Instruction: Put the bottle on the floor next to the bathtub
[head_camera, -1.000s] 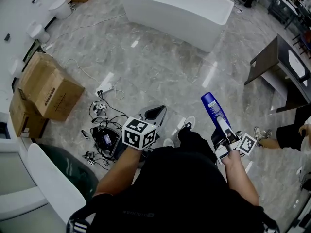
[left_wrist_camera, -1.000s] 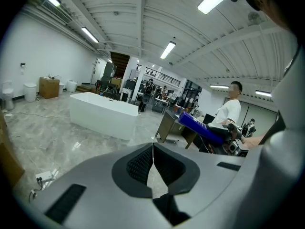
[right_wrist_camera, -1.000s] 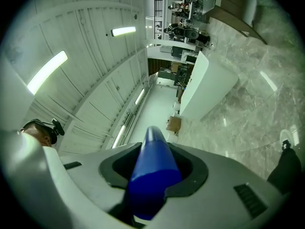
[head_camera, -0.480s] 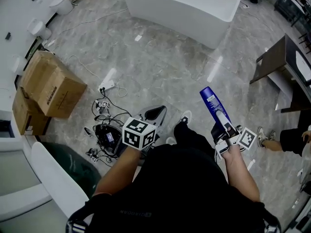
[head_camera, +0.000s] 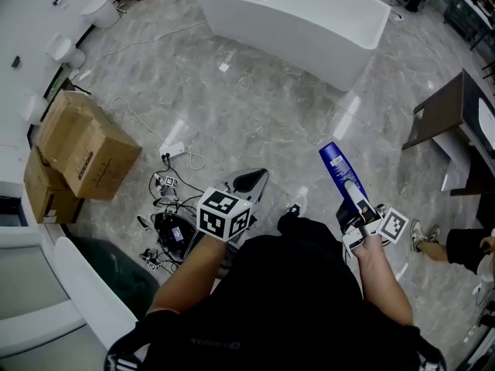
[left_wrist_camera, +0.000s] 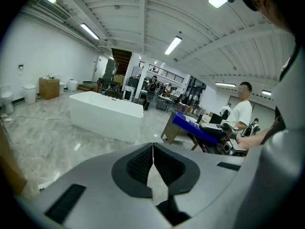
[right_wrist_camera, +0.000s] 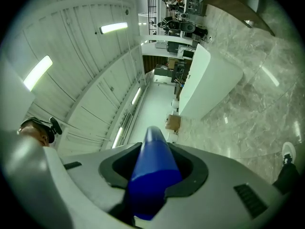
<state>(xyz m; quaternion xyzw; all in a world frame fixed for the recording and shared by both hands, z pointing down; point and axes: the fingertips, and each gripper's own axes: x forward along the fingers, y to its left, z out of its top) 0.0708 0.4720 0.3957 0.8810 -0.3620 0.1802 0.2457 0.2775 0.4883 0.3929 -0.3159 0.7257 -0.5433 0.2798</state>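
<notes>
The right gripper (head_camera: 356,207), at the lower right of the head view, was clamped on a blue bottle (head_camera: 338,168). Its jaws gripped the bottle's near end, so the rest stuck out ahead of them and slanted toward the upper left of the frame, in the air above the grey marble floor (head_camera: 255,107). In the right gripper view the bottle filled the gap between the two jaws and touched both. The left gripper (head_camera: 249,180), at the lower centre of the head view, held nothing; in the left gripper view its jaws met tip to tip, with only a thin seam between them. The white bathtub (head_camera: 294,18) stood at the top of the head view, well apart from the bottle, with floor between them. Two cardboard boxes (head_camera: 81,149) sat at the left edge. A tangle of cables (head_camera: 166,207) and a power strip (head_camera: 172,150) lay on the floor to the left of the left gripper. A dark table (head_camera: 445,118) stood at the right edge, and another person's shoe (head_camera: 418,234) showed at the lower right.
</notes>
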